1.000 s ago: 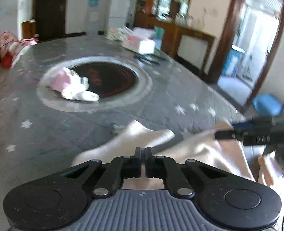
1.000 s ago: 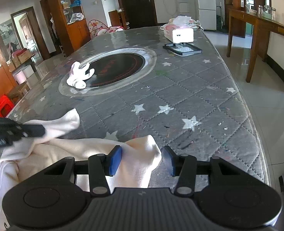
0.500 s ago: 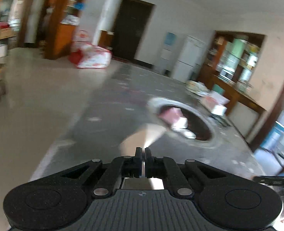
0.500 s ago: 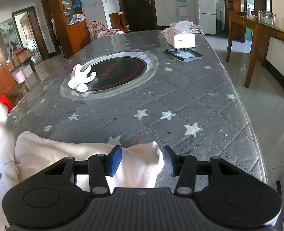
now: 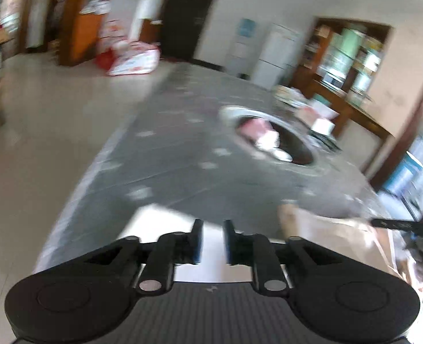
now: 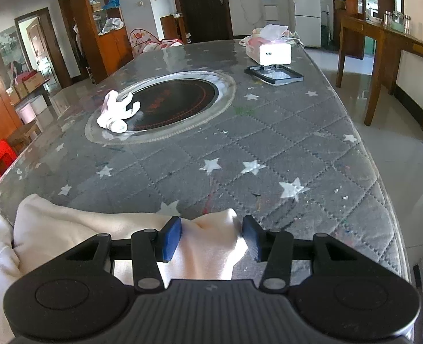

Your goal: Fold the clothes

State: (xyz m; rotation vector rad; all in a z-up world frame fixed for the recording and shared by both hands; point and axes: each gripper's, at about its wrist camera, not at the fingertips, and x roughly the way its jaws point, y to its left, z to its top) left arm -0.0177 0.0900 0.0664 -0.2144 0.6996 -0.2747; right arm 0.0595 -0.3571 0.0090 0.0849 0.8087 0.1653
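Soft cream garment (image 6: 76,229), matte and loosely rumpled, heaped at the near edge of the table (image 6: 283,154), one limp fold spilling over the rim at left. Quilted grey diamond-stitched cover with pale stars, under a glossy clear sheet. Right gripper (image 6: 211,233) parted, a peaked corner of the cloth lying between the blue pads, not visibly pinched. Left gripper (image 5: 213,242) opening, blurred pale fabric below it, nothing clamped between the pads. Round dark glass inset (image 6: 174,100) ringed in clear plastic mid-table, crumpled white-and-pink sock bundle (image 6: 116,113) on its rim. Boxy white tissue box (image 6: 269,50) and flat black tray (image 6: 274,74) at the far end
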